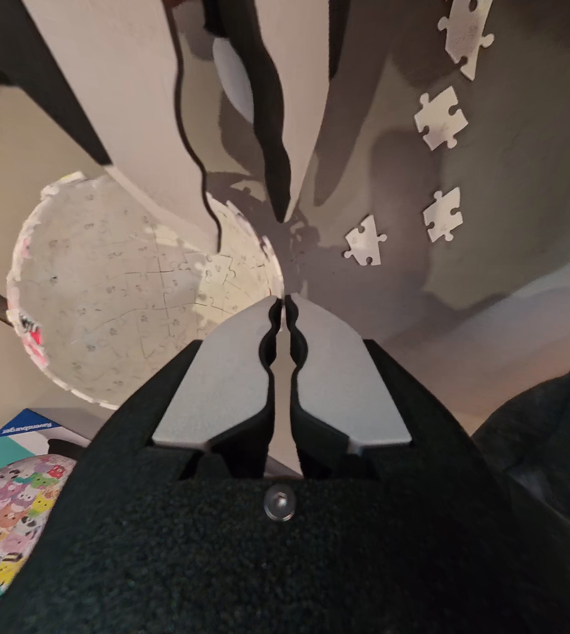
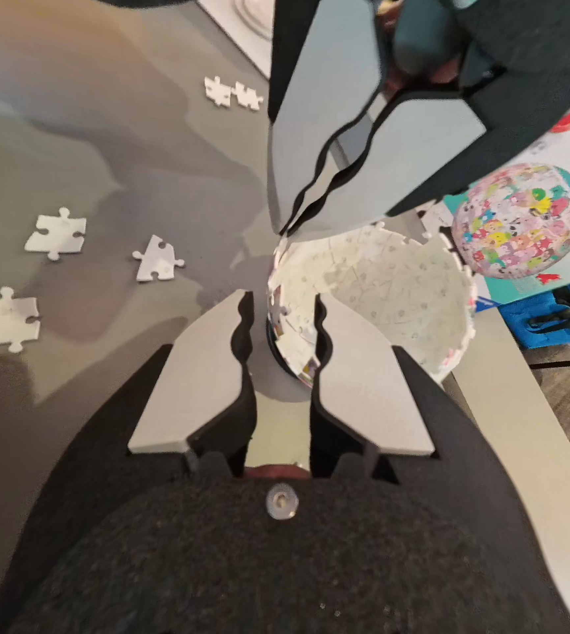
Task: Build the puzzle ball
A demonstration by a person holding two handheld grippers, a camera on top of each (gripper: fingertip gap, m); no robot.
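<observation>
Half-built puzzle ball (image 2: 379, 295) sits open side up near the right edge of the table (image 2: 111, 171), hollow white inside showing, jagged unfinished rim; in the right wrist view the printed box (image 2: 523, 223) lies just beyond it at that edge.

Left gripper (image 1: 283, 299): jaws nearly together, only a thin slit at the tips; in the right wrist view its tips come down at the ball's far-left rim (image 2: 287, 233); whether it pinches the rim or a small piece there, cannot tell, blur hides it.

Right gripper (image 2: 283, 295): jaws apart, holding nothing; they straddle the near-left wall of the ball; cannot tell if the pads touch it.

Loose pieces, blank side up, lie well apart towards the table's left: one nearest the ball (image 2: 157, 259), another (image 2: 56, 233), a third (image 2: 6, 319), a pair at the far side (image 2: 233, 92).

Risks, as judgement: shell is thin and only clicked together, so a hard squeeze from the right jaws could pop seams or buckle the wall; downward push from the left tips with no counter-hold could tip or roll the ball towards the table's right edge; two grippers crowding the same rim could collide.
</observation>
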